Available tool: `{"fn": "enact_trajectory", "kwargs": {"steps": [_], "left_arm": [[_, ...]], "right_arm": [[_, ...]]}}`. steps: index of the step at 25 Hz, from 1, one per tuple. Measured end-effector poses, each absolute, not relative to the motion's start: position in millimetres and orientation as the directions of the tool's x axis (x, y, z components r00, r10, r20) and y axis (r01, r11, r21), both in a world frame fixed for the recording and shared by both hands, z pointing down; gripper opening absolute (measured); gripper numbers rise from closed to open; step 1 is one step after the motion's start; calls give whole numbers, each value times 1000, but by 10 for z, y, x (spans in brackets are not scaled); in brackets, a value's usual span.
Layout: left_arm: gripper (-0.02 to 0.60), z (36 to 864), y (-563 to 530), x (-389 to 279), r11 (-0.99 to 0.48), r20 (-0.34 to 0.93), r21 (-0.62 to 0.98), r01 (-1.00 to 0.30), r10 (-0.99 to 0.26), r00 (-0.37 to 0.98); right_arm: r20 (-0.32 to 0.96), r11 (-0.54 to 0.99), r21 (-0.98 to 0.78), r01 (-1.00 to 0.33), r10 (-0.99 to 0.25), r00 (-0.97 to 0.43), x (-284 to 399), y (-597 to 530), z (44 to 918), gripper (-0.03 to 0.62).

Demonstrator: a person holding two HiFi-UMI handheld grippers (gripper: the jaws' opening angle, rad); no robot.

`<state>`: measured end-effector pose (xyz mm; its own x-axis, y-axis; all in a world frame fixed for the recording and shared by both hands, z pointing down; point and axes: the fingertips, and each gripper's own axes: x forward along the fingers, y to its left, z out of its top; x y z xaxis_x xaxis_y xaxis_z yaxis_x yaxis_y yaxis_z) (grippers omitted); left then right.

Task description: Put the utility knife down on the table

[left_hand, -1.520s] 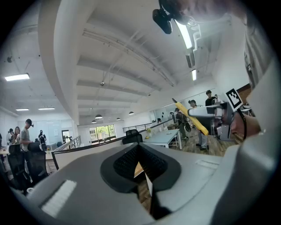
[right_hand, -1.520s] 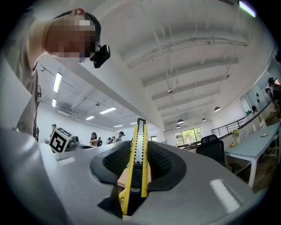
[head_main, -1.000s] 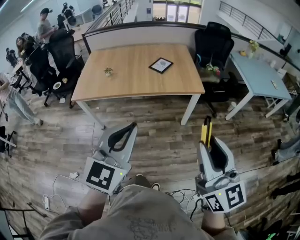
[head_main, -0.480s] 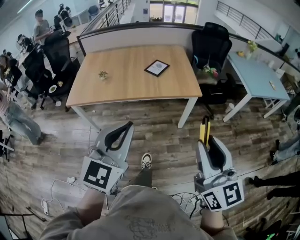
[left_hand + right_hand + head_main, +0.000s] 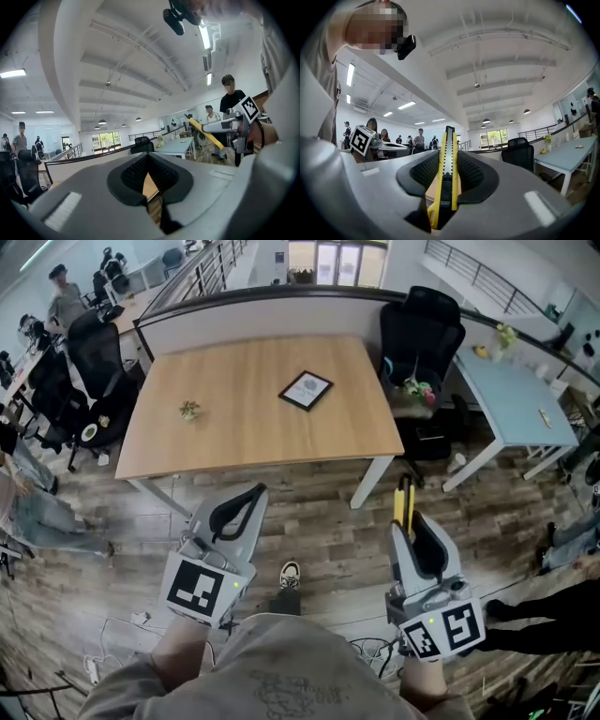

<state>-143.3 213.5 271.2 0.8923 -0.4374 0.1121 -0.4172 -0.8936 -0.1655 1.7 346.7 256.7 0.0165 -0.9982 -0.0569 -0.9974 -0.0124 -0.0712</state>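
My right gripper [image 5: 410, 521] is shut on a yellow utility knife [image 5: 404, 497], which sticks out forward past the jaw tips. In the right gripper view the knife [image 5: 449, 140] stands upright between the black pads of that gripper [image 5: 449, 158]. My left gripper [image 5: 261, 491] is shut with nothing in it, and its pads [image 5: 140, 171] meet at the tips. Both grippers hang over the wooden floor, short of the near edge of the wooden table [image 5: 244, 432]. The left gripper view catches the knife [image 5: 206, 133] off to the right.
On the table lie a dark-framed picture [image 5: 306, 390] and a small plant [image 5: 190, 410]. A black office chair [image 5: 422, 334] and a light blue table [image 5: 514, 390] stand to the right. More chairs [image 5: 94, 362] and people are at the left. Cables [image 5: 127, 622] trail on the floor; my shoe [image 5: 290, 574] shows below.
The table has drawn slightly nearer and my foot has stepped forward. Both grippers keep their pose, with the knife still held. People at the left have shifted.
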Motion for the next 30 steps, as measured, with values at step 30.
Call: {"fn": "enact_trajectory", "kwargs": {"steps": [30], "left_arm": [[2,2751,-1127,-258,-872,115,-154,-464,-482,869]], "right_arm": [[-41,-6,-48,-999,-999,8,1444,71,2540,124]]}}
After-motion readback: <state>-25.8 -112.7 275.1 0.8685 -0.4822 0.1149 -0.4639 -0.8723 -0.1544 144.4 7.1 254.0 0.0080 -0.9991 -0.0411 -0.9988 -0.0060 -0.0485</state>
